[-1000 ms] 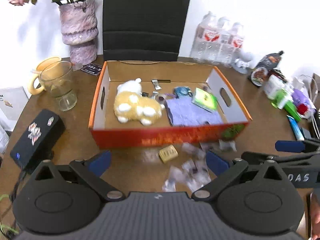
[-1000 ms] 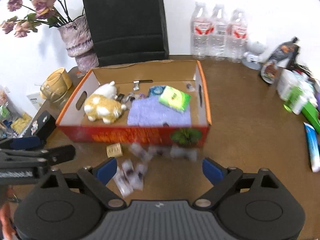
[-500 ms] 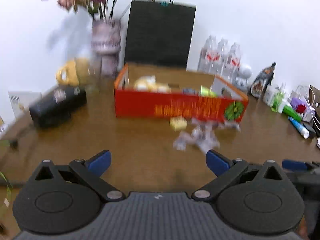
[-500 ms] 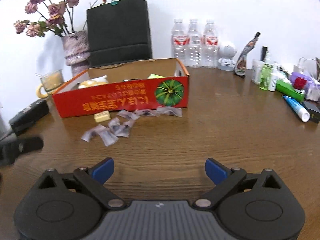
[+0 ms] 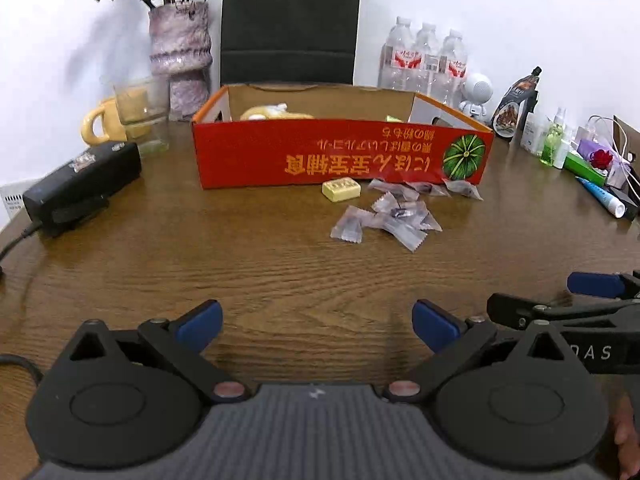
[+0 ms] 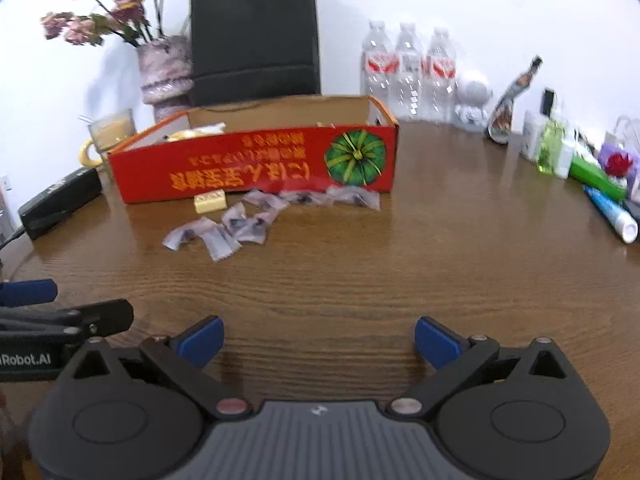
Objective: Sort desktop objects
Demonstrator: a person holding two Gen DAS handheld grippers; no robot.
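A red cardboard box (image 5: 340, 156) (image 6: 256, 168) stands at the middle of the wooden table, with a yellow plush toy (image 5: 272, 112) peeking over its rim. In front of it lie a small yellow block (image 5: 341, 189) (image 6: 210, 201) and several clear candy wrappers (image 5: 384, 220) (image 6: 224, 232). My left gripper (image 5: 316, 320) is open, low over bare table well short of them. Beside it, my right gripper (image 6: 320, 336) has its jaws opening, with nothing between them.
A black device (image 5: 80, 188) with a cable lies at the left, beside a glass (image 5: 140, 112) and a flower vase (image 5: 180, 52). A black bag (image 5: 288, 20) and water bottles (image 5: 424, 60) stand behind the box. Small bottles (image 5: 554, 142) and a tube (image 5: 600, 196) crowd the right edge.
Both grippers have sunk from above the box and drawn back, so I now face its red front. The right jaws stand slightly wider.
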